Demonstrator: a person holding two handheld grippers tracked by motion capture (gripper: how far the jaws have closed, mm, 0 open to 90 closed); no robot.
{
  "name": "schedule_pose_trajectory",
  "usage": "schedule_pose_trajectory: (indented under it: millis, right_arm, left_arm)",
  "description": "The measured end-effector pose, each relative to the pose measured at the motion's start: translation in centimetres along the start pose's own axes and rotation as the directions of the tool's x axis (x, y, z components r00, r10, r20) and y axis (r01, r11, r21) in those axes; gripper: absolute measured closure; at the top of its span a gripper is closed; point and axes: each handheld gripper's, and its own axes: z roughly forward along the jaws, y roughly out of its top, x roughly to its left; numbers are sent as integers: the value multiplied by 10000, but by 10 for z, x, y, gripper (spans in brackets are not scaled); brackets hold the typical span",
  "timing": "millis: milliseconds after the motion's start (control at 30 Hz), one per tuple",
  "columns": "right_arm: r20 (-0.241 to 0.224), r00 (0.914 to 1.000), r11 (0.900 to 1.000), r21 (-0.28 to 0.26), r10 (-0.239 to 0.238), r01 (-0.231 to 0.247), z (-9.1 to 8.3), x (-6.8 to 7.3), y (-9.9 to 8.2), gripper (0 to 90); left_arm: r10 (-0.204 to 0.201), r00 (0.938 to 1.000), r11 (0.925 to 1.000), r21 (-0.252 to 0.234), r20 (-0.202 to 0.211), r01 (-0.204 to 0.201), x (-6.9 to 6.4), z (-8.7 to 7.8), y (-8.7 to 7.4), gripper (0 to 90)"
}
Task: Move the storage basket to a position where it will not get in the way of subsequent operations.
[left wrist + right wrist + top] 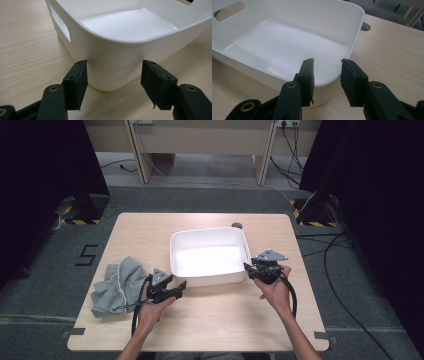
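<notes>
White plastic tub: left tool spread round its near corner, right tool straddling the rim, seemingly not pinching. Seat both squarely, squeeze evenly.

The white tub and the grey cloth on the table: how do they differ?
The white tub is a stiff, smooth, open box with a cut-out handle; the grey cloth is soft and lies in a crumpled heap. The tub sits mid-table, with both tongs at its near corners, the left tongs and right tongs; the cloth lies at the left edge, apart from them. Both rest on the wooden table.
</notes>
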Motion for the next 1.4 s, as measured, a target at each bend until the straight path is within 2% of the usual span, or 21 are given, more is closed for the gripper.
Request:
schedule_pose_trajectory:
  millis: [67,133,167,233,300,400,467,600,667,733,800,900,967,1333,1400]
  right_arm:
    - [26,9999,9999,-19,137,-137,-2,-2,-2,589]
    - [144,9995,9996,-13,278,-278,-4,-6,-4,509]
    - [121,9991,9992,-56,405,-404,-5,-7,-5,455]
    - [-6,9974,9972,-208,716,-716,-10,-9,-7,410]
    - [-87,9979,9971,-402,645,-648,-17,-10,-9,374]
    - [-244,9989,9982,-424,405,-415,-25,-9,-14,349]
    - [-325,9992,9995,-199,251,-257,-26,-7,-20,335]
    - [-347,9994,9990,454,-4,20,-12,-4,-34,328]
    - [-280,9996,9978,670,10,9,-3,-3,-37,331]
    - [-173,9998,9978,657,10,2,5,-5,-36,337]
    - [-83,9999,9972,742,-60,66,11,-6,-35,321]
    - [20,9996,9972,690,-278,276,19,-7,-33,325]
    - [59,9998,9975,691,-168,163,22,-8,-31,327]
    - [355,9990,9971,721,-264,237,49,-17,-9,339]
    - [401,9989,9977,651,-239,213,54,-18,-6,340]
  left_arm:
    - [-16,10000,10000,-28,-14,16,-2,3,2,375]
    - [-94,10000,10000,-4,16,94,-3,7,3,381]
    - [-99,10000,9999,37,3,99,-3,8,3,380]
    - [-76,10000,10000,60,40,76,-4,9,4,374]
    - [-91,9999,9999,93,57,90,-4,9,5,364]
    - [-62,9999,9999,145,90,61,-3,10,6,355]
    - [-61,10000,9998,186,63,60,-3,11,6,344]
    - [-40,10000,9997,257,75,38,-3,12,7,337]
    - [-94,9999,9996,282,51,92,-3,13,8,337]
    - [-69,10000,9994,339,20,69,-2,15,10,338]
    - [-255,9997,9992,321,31,254,-1,18,13,351]
    - [-328,9994,9989,337,-66,331,1,24,18,361]
    - [-405,9991,9985,350,-139,409,1,29,21,367]
    - [-242,9973,9989,375,-696,269,7,51,44,391]
    - [-251,9955,9989,361,-914,285,9,54,49,396]
